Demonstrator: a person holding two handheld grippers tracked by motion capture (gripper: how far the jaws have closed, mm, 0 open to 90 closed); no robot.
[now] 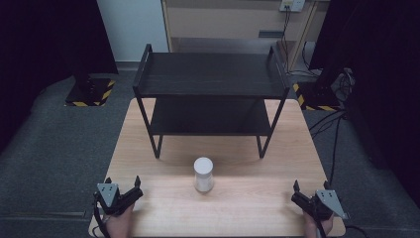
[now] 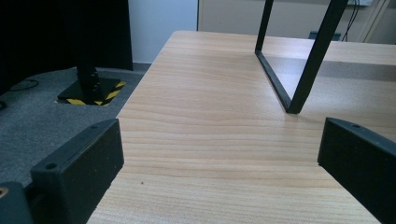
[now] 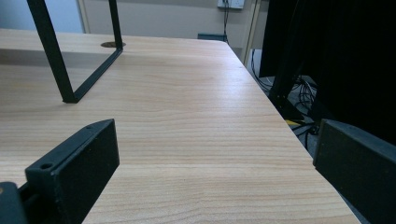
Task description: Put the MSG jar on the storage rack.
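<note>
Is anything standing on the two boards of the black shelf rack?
The top board of the black shelf rack is bare. The visible front of its lower board looks bare too; the back part is hidden under the top board.

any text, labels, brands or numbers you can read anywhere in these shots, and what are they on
None: no readable text stands anywhere.
White cylinder: plain, no label visible.
Black two-tier shelf: unmarked.
Left gripper and right gripper: no lettering visible.
Yellow-black striped stand bases: hazard stripes, no words.
Wall socket plate: too small to read any marking.
</note>
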